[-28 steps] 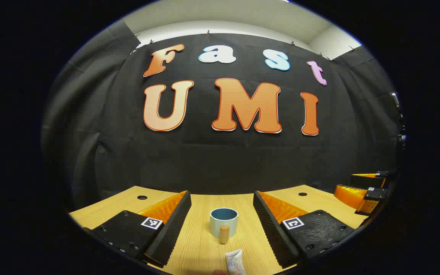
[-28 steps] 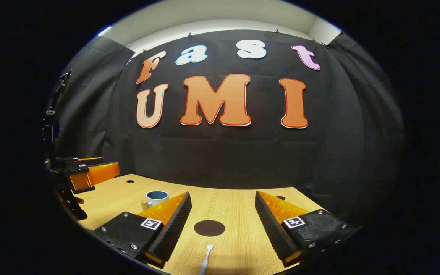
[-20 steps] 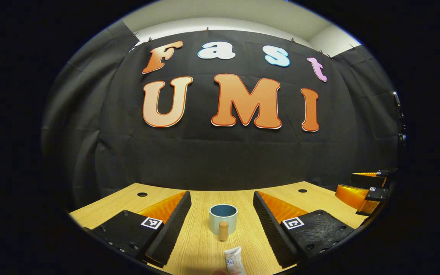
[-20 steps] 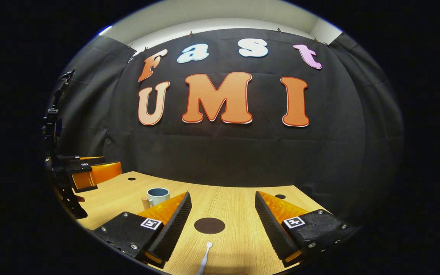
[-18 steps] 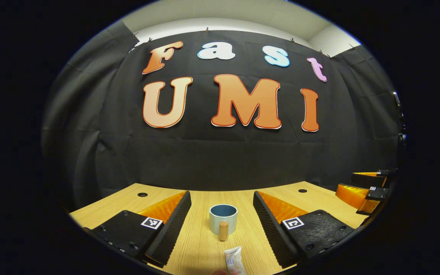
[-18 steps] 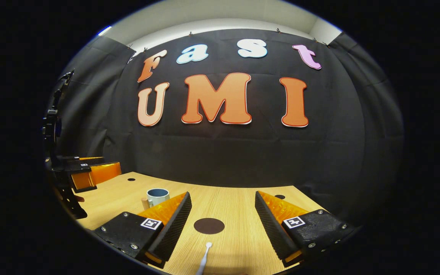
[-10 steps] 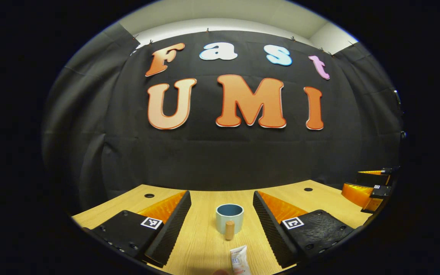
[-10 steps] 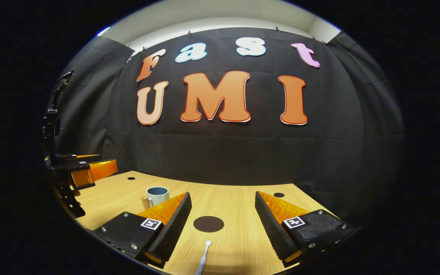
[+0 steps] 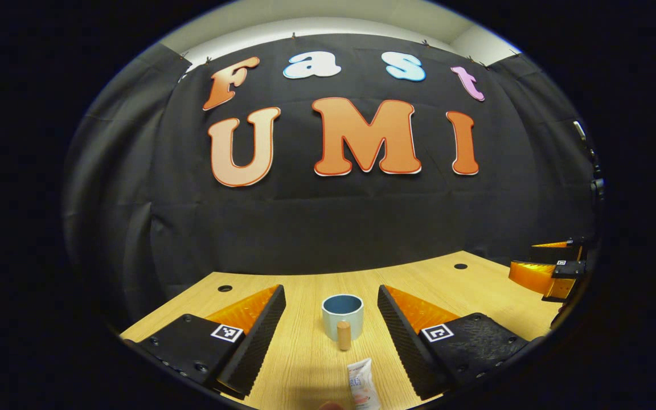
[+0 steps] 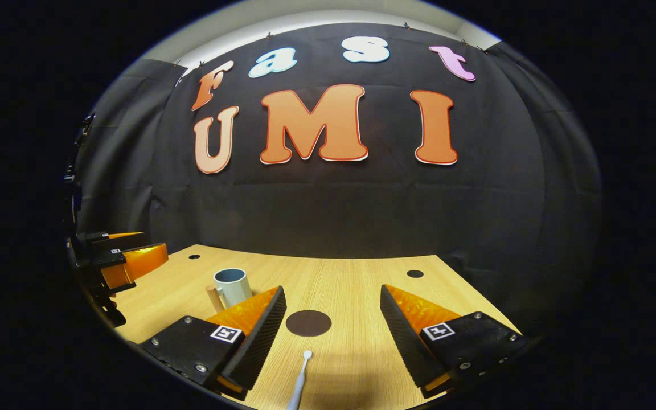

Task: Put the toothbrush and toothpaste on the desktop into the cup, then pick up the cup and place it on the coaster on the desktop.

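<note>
A pale blue cup (image 9: pixel 343 313) with a wooden handle (image 9: pixel 343 336) stands on the wooden desktop (image 9: pixel 305 364), straight ahead between my left gripper's (image 9: pixel 332 296) open fingers. The toothpaste tube (image 9: pixel 362 386) lies just in front of the cup, near the bottom of the left gripper view. In the right gripper view a white toothbrush (image 10: pixel 299 380) lies on the desk below a dark round coaster (image 10: pixel 308 323). My right gripper (image 10: pixel 332 296) is open above both, holding nothing. The cup (image 10: pixel 232 286) stands left of it, and the left gripper (image 10: pixel 126 259) shows at the far left.
The desktop (image 10: pixel 356 347) has small round cable holes (image 9: pixel 225 288) near its back corners. The black cloth wall rises right behind the desk. The right gripper (image 9: pixel 550 273) shows at the right edge of the left gripper view.
Both views have tipped down a little and more of the desk shows. The cup, toothpaste, toothbrush and coaster lie as before. Both grippers stay open.
</note>
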